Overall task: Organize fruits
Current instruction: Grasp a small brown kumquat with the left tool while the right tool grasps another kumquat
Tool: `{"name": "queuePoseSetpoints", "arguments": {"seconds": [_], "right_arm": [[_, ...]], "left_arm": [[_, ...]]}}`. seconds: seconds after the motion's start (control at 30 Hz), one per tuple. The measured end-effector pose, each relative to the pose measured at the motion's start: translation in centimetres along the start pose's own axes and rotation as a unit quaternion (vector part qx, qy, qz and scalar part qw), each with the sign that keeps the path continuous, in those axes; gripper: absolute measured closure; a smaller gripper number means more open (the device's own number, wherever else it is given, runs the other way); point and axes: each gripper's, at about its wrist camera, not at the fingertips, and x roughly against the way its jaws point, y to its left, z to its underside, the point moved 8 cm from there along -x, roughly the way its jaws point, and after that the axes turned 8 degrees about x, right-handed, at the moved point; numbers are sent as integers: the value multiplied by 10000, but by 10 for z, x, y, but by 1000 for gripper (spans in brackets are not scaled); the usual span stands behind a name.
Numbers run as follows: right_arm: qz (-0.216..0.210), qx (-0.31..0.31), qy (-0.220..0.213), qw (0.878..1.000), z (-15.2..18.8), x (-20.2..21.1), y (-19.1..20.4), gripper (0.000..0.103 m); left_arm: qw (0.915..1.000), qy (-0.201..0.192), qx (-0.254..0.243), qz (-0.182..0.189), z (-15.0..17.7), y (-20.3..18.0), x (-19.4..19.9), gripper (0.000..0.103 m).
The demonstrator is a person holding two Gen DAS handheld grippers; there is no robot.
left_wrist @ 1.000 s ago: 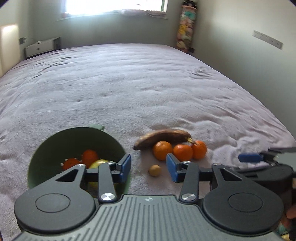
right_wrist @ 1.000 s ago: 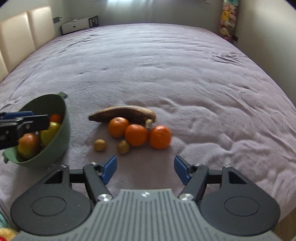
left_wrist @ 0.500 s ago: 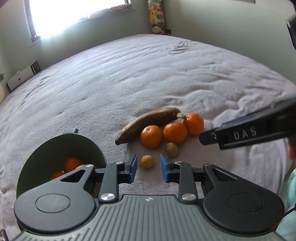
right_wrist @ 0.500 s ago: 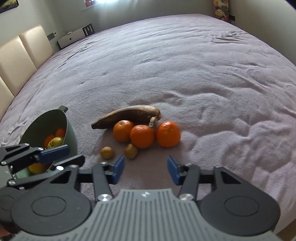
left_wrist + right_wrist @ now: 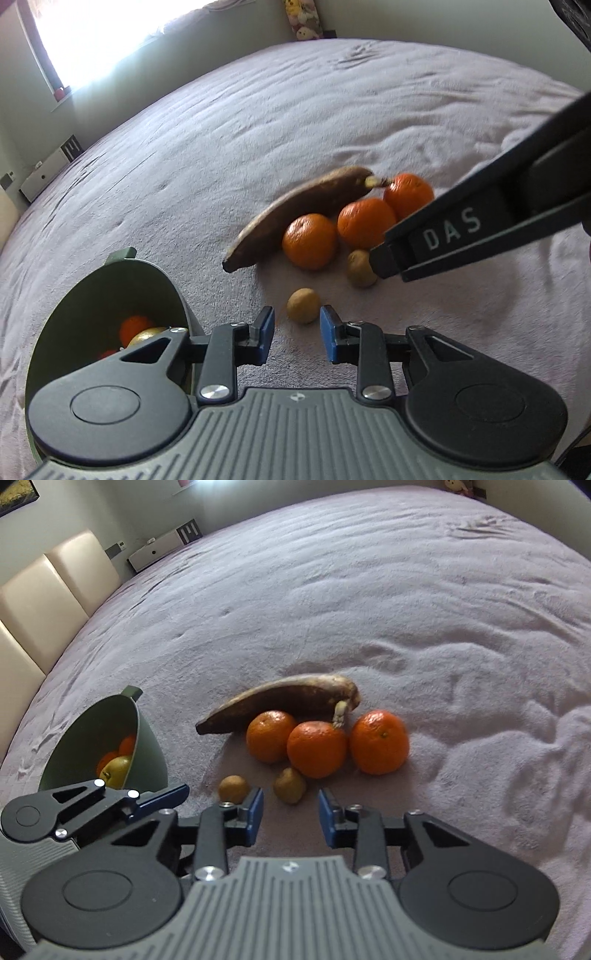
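On the purple bedspread lie a brown banana (image 5: 295,214) (image 5: 288,701), three oranges (image 5: 310,240) (image 5: 317,747) and two small brown kiwis. My left gripper (image 5: 295,332) is open and empty, its blue pads just short of either side of the near kiwi (image 5: 303,311) (image 5: 233,788). My right gripper (image 5: 290,818) is open and empty, just short of the other kiwi (image 5: 290,785) (image 5: 360,267). A green bowl (image 5: 88,295) (image 5: 147,734) at the left holds oranges and a yellow apple.
The right gripper's black body (image 5: 480,218) crosses the right of the left wrist view, close over the far kiwi. The left gripper's finger (image 5: 110,801) shows beside the bowl. A cream headboard (image 5: 44,602) stands far left, a white unit (image 5: 162,548) beyond.
Both grippers have moved forward and down toward the kiwis. The left gripper's jaws narrowed a second ago and have opened slightly since; the right's have narrowed. The fruits have not moved.
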Motion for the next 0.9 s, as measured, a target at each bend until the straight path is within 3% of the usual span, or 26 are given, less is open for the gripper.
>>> {"name": "queuePoseSetpoints", "arguments": {"seconds": [0.37, 0.53, 0.7, 0.9], "right_arm": [[-102, -294, 126, 9994, 0, -22, -11, 73], [-233, -422, 162, 9987, -2, -30, -10, 73], [-293, -478, 207, 9982, -4, -39, -9, 76], [-377, -603, 249, 9972, -4, -45, -10, 82]], "left_arm": [[9998, 10, -172, -60, -1, -9, -18, 63], [9974, 81, -637, -318, 3, -16, -25, 63], [9966, 119, -732, -359, 3, -19, -30, 63], [9968, 144, -736, -273, 5, -21, -30, 72]]}}
